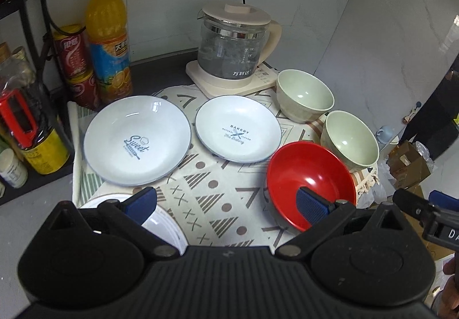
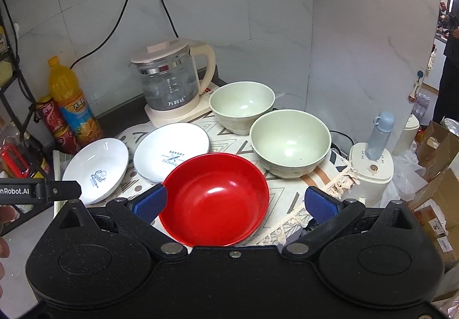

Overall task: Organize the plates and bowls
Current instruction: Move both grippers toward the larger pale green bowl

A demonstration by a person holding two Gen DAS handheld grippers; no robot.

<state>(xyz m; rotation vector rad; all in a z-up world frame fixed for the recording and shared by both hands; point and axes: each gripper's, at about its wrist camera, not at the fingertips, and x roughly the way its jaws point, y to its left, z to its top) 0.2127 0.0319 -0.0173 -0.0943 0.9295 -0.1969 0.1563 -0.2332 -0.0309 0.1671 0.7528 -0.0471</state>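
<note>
Going left to right across the patterned cloth [image 1: 212,198], a white dish [image 1: 169,233] shows only as a rim at seven o'clock in the left wrist view, half hidden under the left gripper [image 1: 226,204]. That gripper hangs above the cloth with its blue pads spread wide and nothing between them, which looks like a waiting pose, not a grasp.

Next comes the "Sweet" plate [image 1: 137,144] at ten o'clock, lying flat. Just beside it toward twelve is the "Bakery" plate [image 1: 238,132], and the two rims look nearly touching. As a matching pair they would probably stack one on the other.

The red bowl [image 2: 215,198] sits at the near edge of the cloth, dead centre in the right wrist view. The right gripper [image 2: 241,202] is also wide open, with one pad at each side of the bowl's rim. I read that as lining up to take it, though I cannot tell whether a pad touches it.

At one and two o'clock from the red bowl stand two pale green bowls [image 2: 242,106] [image 2: 289,147], upright and side by side, a likely nest for each other.

Behind, at twelve o'clock, a glass kettle [image 1: 232,43] sits on its base against the wall. An orange drink bottle [image 1: 107,40] and red cans [image 1: 71,55] crowd the far left corner, out of the working area.
</note>
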